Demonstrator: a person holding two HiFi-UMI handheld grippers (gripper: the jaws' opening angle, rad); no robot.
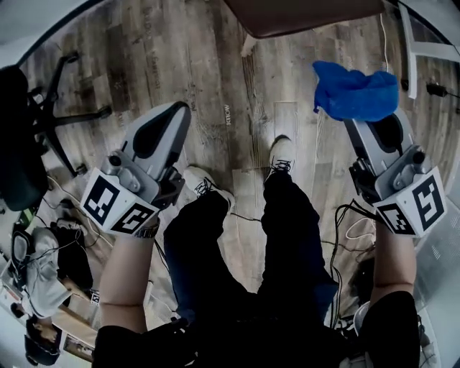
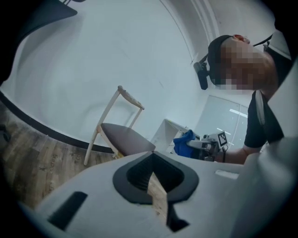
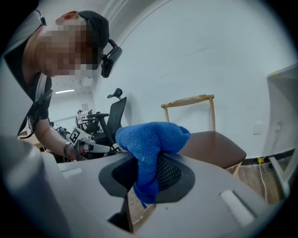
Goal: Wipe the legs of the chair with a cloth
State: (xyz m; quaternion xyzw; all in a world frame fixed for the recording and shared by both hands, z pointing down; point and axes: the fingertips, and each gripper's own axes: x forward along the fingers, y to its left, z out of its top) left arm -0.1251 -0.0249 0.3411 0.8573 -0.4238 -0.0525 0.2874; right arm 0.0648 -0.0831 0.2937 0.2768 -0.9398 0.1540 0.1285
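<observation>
A wooden chair with a brown seat [image 1: 302, 14] stands at the top of the head view, one pale leg [image 1: 248, 47] showing beneath it. The left gripper view shows the whole chair [image 2: 125, 137] by the white wall, and the right gripper view has its seat [image 3: 214, 144] just beyond the jaws. My right gripper [image 1: 357, 118] is shut on a bunched blue cloth [image 1: 356, 90], which hangs between the jaws [image 3: 151, 139]. My left gripper [image 1: 180, 109] is held over the floor to the left, shut with nothing in it [image 2: 152, 158]. Both grippers are short of the chair.
A black office chair [image 1: 29, 136] stands at the left. White furniture [image 1: 424, 50] and cables [image 1: 345, 230] are at the right. The person's legs and white shoes [image 1: 280, 154] stand on the wood floor between the grippers. Clutter [image 1: 43, 273] lies at the lower left.
</observation>
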